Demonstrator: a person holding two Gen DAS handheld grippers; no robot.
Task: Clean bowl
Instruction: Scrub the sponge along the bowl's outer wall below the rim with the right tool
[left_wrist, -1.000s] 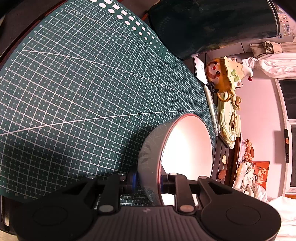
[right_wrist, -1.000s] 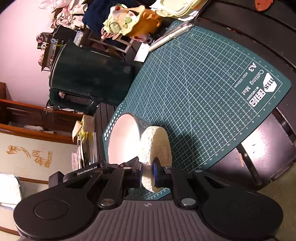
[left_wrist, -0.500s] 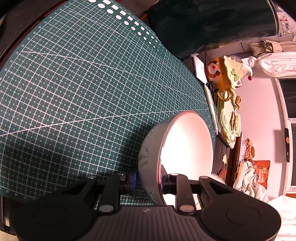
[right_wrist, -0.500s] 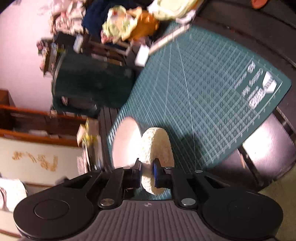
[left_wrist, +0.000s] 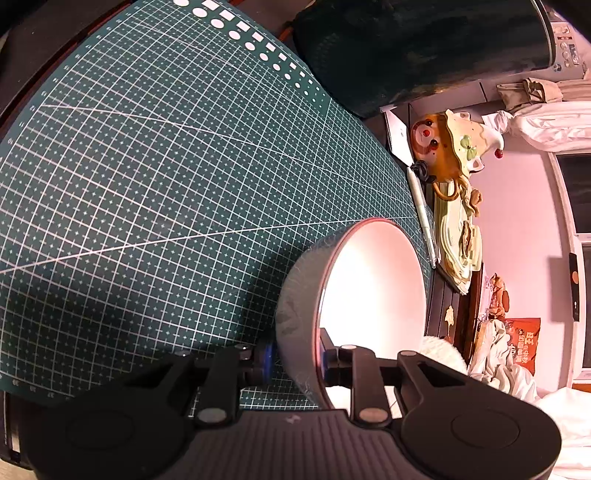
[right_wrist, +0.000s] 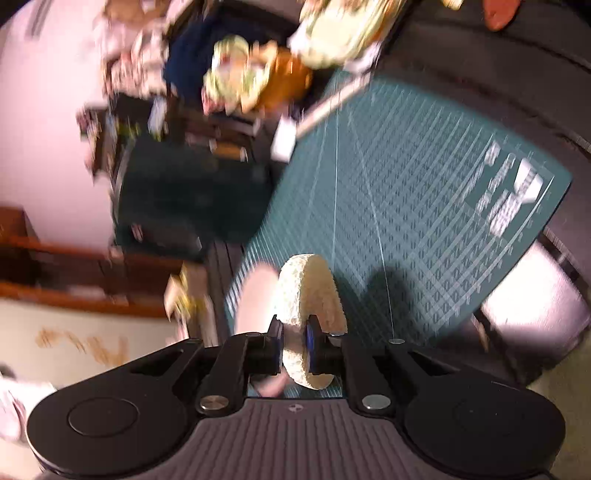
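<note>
Bowl (left_wrist: 369, 291) rim pinched by left gripper (left_wrist: 295, 363); sponge (right_wrist: 308, 325) apparently beside it.

Your cutting mat (left_wrist: 155, 177) lies bare left of the bowl (left_wrist: 369, 295). A dark pot (left_wrist: 406, 51) and pen (left_wrist: 423, 214) line its far edge.

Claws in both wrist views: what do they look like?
Both match: the left claw and right claw have black jointed linkage arms with silver pivot pins, blue pads on the fingertips, round black side housings and a grey ribbed base. No cables or sleeves visible.
</note>
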